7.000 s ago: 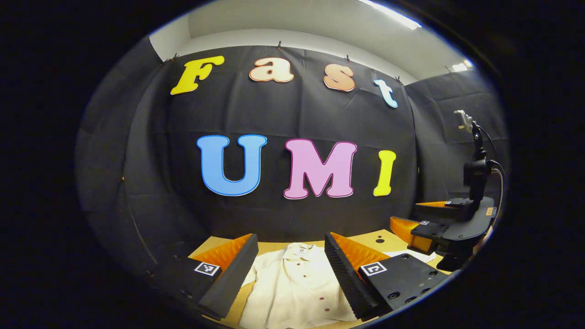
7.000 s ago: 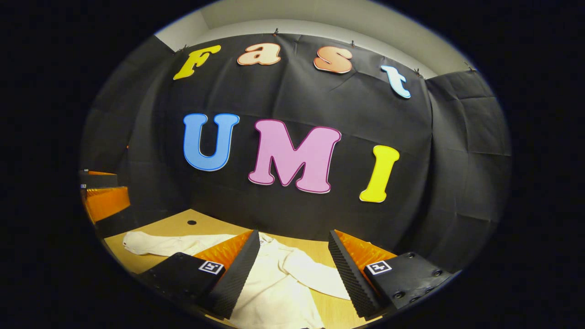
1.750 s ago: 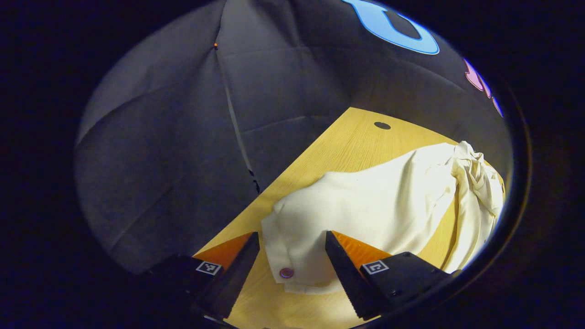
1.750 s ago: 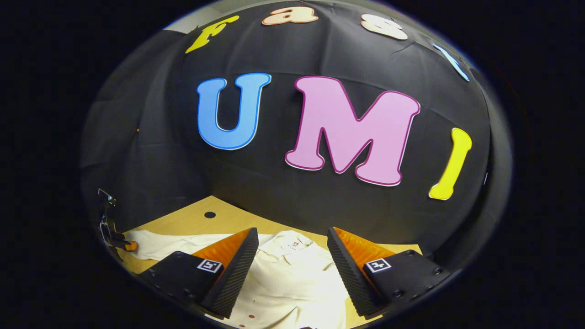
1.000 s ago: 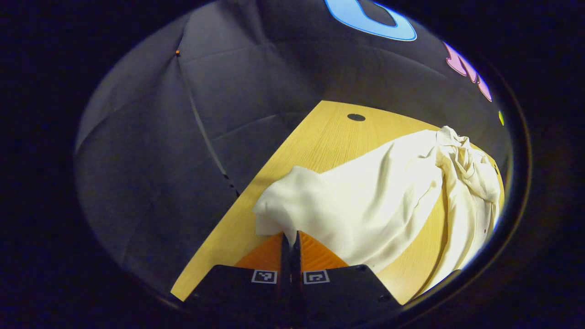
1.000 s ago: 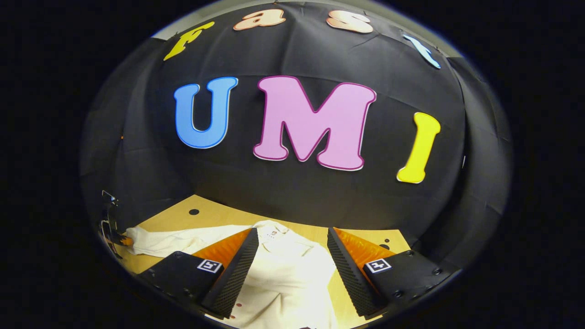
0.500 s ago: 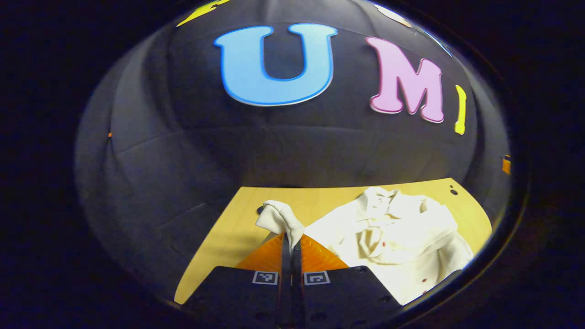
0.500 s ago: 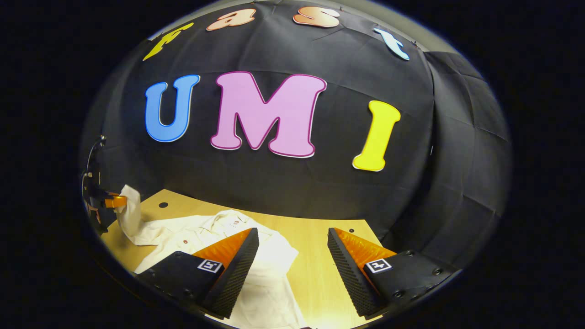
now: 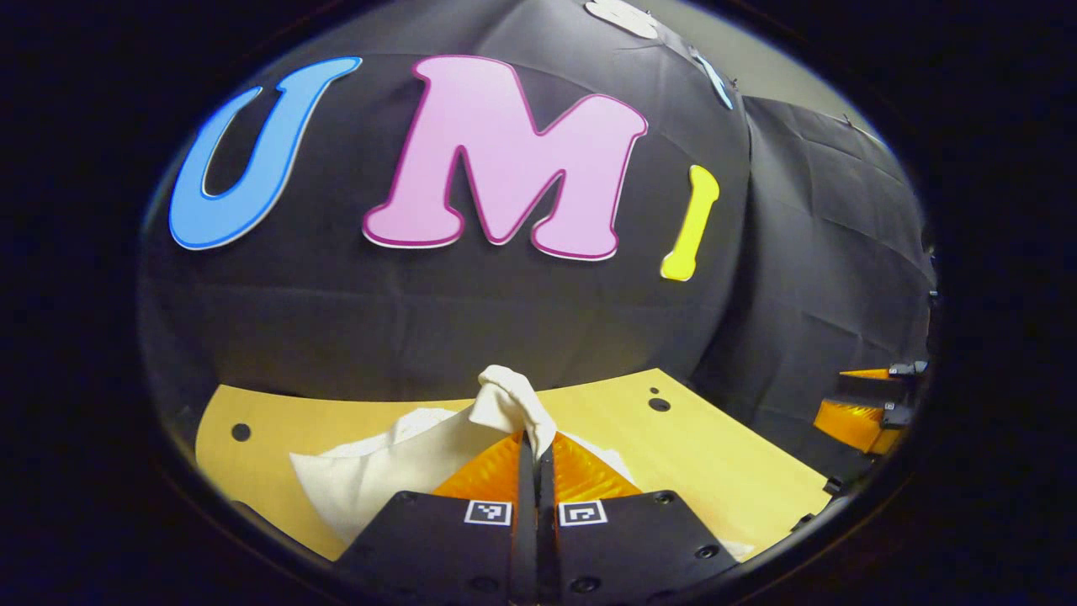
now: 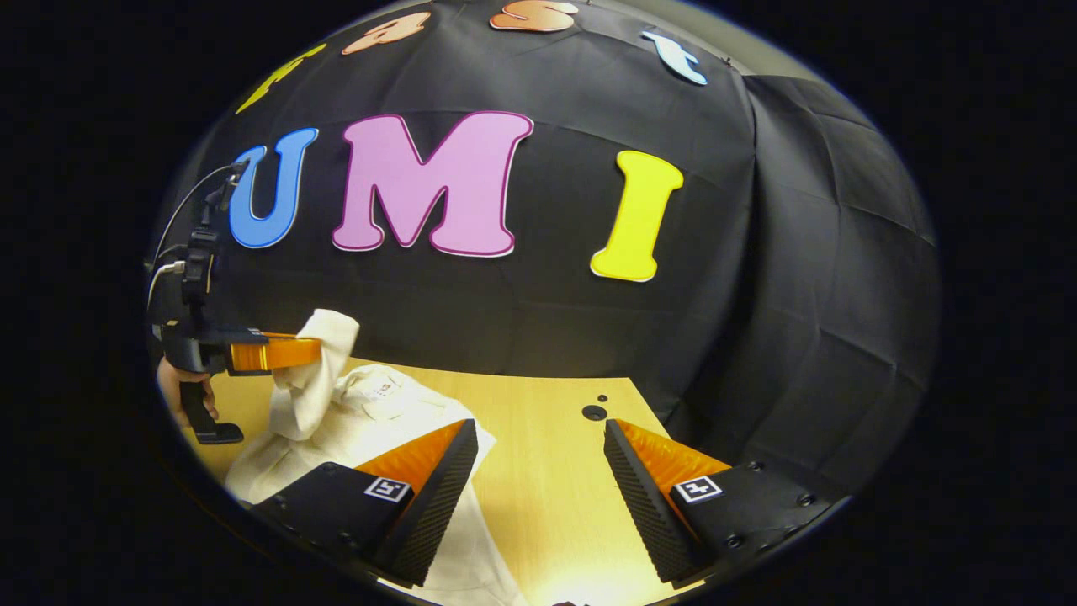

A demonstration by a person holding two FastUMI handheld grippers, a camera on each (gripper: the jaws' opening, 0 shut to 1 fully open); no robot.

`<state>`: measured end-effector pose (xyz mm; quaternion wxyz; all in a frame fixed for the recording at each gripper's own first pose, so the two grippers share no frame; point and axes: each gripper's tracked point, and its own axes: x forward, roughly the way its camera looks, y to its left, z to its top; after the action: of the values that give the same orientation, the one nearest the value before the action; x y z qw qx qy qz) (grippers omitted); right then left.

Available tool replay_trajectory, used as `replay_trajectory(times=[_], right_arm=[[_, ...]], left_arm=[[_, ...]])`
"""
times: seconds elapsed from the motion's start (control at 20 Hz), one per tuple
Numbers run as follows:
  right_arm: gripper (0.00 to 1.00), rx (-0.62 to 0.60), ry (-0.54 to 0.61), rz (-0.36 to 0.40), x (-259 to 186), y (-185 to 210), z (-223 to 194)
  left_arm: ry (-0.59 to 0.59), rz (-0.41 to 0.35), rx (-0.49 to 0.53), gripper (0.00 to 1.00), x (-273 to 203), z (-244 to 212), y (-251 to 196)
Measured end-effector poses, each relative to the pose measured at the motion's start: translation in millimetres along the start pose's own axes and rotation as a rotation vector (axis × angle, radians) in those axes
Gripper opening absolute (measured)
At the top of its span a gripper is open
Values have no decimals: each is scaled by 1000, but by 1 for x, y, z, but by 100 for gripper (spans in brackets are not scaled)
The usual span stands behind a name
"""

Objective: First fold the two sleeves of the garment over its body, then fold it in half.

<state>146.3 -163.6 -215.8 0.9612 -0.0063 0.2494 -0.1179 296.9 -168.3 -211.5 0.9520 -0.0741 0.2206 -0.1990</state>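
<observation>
While left hand-held gripper (image 9: 536, 446) pinches sleeve (image 9: 505, 404) aloft — right hand-held gripper (image 10: 538, 471) spread.

Cream garment (image 10: 370, 408) with dark buttons, light wood-grain table (image 10: 547, 471)

In the left gripper view our left tool (image 9: 536, 450) covers most of the cream garment (image 9: 370, 471), so we cannot tell how its body lies on the table (image 9: 724, 463). In the right gripper view the right tool (image 10: 538, 480) hides the garment's near part, and the hem runs off the bottom edge.
</observation>
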Motion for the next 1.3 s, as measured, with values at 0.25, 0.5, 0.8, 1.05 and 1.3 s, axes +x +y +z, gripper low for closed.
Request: replay_trajectory(times=[0.25, 0.5, 0.8, 1.05, 1.3], right_arm=[[97, 11, 24, -25, 5, -19, -17], [97, 23, 70, -9, 5, -15, -44], [97, 67, 256, 65, -10, 16, -126], [98, 103, 447, 70, -40, 27, -210], [98, 103, 585, 66, -75, 31, -270]], left_arm=[[49, -64, -111, 19, 38, -32, -34], [33, -10, -193, 96, 17, -45, -6], [122, 163, 19, 96, -100, -104, 74], [318, 281, -1, 96, -223, -213, 106], [487, 425, -74, 96, -308, -302, 135]])
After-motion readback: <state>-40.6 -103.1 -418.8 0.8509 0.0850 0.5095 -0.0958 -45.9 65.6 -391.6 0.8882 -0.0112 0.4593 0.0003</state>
